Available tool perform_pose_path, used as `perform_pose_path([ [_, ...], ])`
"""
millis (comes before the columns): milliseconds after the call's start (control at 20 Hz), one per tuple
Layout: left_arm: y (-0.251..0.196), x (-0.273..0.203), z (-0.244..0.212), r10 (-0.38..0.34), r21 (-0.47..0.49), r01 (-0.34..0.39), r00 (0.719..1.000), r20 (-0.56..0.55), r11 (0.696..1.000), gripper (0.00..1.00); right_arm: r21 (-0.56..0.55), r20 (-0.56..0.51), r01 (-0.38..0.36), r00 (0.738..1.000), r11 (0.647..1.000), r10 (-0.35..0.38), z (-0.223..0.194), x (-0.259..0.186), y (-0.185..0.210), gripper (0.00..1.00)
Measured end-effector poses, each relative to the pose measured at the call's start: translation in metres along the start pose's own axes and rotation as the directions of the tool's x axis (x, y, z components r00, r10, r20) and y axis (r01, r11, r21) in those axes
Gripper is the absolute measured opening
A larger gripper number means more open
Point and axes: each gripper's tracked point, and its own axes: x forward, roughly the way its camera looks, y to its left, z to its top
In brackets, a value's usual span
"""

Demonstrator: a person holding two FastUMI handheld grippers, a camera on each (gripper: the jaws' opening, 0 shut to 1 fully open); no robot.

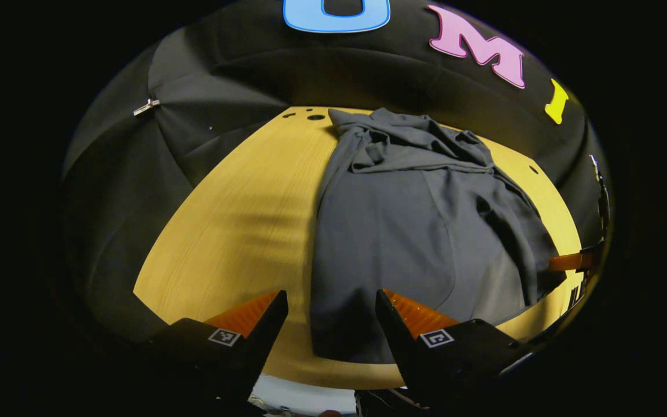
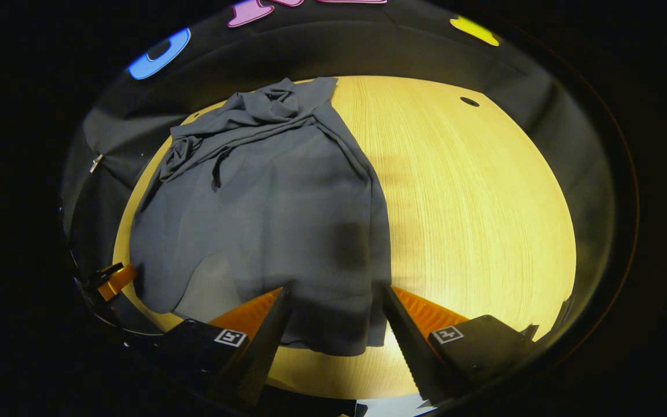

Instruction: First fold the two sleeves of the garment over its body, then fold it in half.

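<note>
The dark grey, thin-fabric garment (image 1: 391,231) lies spread on the round, pale yellow wooden worktop (image 1: 235,220), its long axis running away from both grippers: the near hem sits by the worktop's near edge, and the bunched, wrinkled far end sits by the worktop's far edge. Both sleeves look to be gathered in over the garment's body already, heaped in folds at that far end, though the crumpling makes it hard to tell how neatly they lie.

The left gripper (image 1: 332,315) hangs just above the garment's near hem, at its left corner, with its jaws standing wide apart and nothing between them. In the right gripper view, the right gripper (image 2: 336,313) hangs over the same garment (image 2: 264,214) at the hem's right corner, also spread wide and empty; the bare worktop (image 2: 472,197) stretches to the right of the garment.

Each gripper is therefore nearest its own corner of the hem, with the garment's length lying straight ahead of both. By my reckoning the half fold is the step at hand: each gripper would need to drop onto its corner, close on the cloth, and carry the hem forward along the long axis towards the garment's bunched far end.
</note>
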Motion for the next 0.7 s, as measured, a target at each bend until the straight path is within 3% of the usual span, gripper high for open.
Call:
perform_pose_path([
  [200, -0.009, 0.005, -0.016, -0.036, 0.037, 0.037, 0.999, -0.039, 0.999, 0.96, -0.023, -0.036, 0.035, 0.999, 0.999, -0.036, -0.019, 0.008, -0.002, 0.99],
  [250, -0.009, 0.006, -0.019, -0.036, 0.057, 0.039, 0.998, -0.044, 0.998, 0.92, -0.031, -0.024, 0.055, 0.998, 0.998, -0.055, -0.019, 0.006, -0.003, 0.99],
  [300, -0.010, 0.008, -0.022, -0.037, 0.071, 0.041, 0.998, -0.052, 0.997, 0.96, -0.037, -0.026, 0.061, 0.998, 0.997, -0.062, -0.019, 0.010, -0.004, 0.99],
  [500, -0.016, 0.014, -0.026, -0.037, 0.094, 0.043, 0.997, -0.062, 0.995, 0.98, -0.078, -0.030, 0.085, 0.996, 0.993, -0.087, -0.022, 0.009, -0.006, 0.98],
  [700, -0.024, 0.015, -0.016, -0.043, 0.107, 0.050, 0.997, -0.059, 0.993, 0.90, -0.070, -0.047, 0.088, 0.995, 0.994, -0.092, -0.021, 0.010, -0.005, 0.98],
])
